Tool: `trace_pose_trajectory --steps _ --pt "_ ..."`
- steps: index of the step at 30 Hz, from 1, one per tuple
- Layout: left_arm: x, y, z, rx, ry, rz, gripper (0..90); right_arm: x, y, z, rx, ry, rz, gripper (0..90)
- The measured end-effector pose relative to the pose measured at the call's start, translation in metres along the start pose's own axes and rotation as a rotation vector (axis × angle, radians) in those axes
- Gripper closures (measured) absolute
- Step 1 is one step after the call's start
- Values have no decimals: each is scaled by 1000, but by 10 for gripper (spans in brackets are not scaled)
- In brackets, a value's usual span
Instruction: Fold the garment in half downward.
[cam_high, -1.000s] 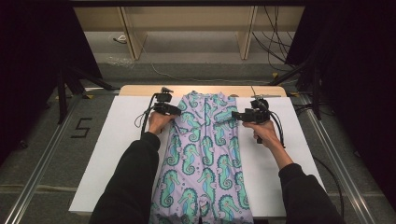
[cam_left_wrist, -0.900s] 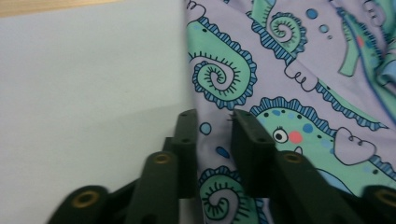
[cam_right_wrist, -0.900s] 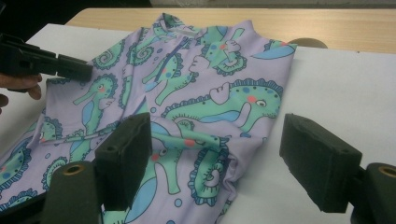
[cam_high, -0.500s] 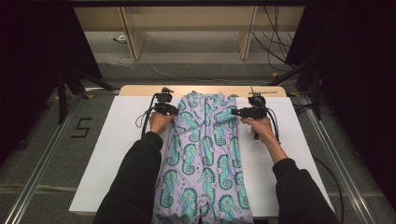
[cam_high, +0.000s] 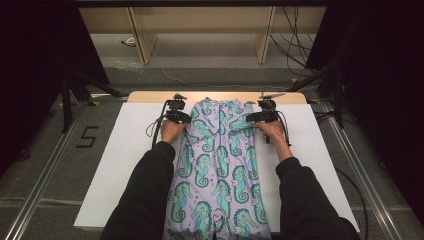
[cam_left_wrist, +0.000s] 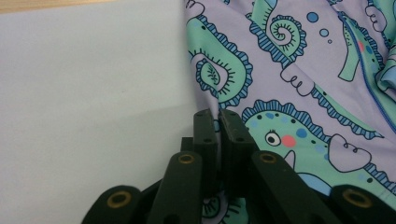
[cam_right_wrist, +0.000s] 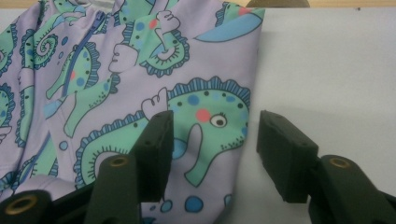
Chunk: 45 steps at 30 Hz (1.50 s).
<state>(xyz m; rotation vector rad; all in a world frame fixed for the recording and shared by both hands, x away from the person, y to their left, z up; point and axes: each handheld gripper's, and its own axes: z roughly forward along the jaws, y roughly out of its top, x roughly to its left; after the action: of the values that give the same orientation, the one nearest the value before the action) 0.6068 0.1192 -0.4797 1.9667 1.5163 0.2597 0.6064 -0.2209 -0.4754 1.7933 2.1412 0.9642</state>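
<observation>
A lilac one-piece garment printed with green seahorses lies lengthwise down the middle of the white table, zip side up. My left gripper is at its upper left edge. In the left gripper view the gripper is shut, with the garment pinched at its edge. My right gripper is at the upper right edge. In the right gripper view that gripper stands open, and the garment's folded side lies between the jaws.
The person's dark sleeves reach in from the bottom along both sides of the garment. White table surface lies to the left and right of it. Wooden shelving and cables are beyond the far edge.
The right hand and its gripper have moved slightly towards the far edge and in towards the garment. The left gripper has barely shifted.
</observation>
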Motion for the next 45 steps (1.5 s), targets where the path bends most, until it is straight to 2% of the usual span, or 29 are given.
trace_pose_trajectory --steps 3,8,11,15,20,27,39,45 --pt "1 -1 0 -4 -9 -9 858 2 3 3 -1 -6 8 520" --pt "1 -1 0 -6 -7 -4 858 11 4 7 10 -27 -6 593" --pt "2 -1 0 -9 -12 -7 859 12 4 7 13 -44 -21 650" --pt "3 -2 0 -14 -22 -19 859 10 5 8 14 -32 -10 714" --pt "2 -2 0 -21 -16 -9 864 14 5 10 17 -19 -19 834" --pt "3 -2 -3 -38 -54 -26 873 22 11 5 1 -41 -85 866" --pt "0 14 -31 -146 -123 -40 876 38 37 -24 -85 -54 -186 873" --pt "-8 26 -48 -196 -126 -3 876 45 51 -36 -112 -54 -248 873"
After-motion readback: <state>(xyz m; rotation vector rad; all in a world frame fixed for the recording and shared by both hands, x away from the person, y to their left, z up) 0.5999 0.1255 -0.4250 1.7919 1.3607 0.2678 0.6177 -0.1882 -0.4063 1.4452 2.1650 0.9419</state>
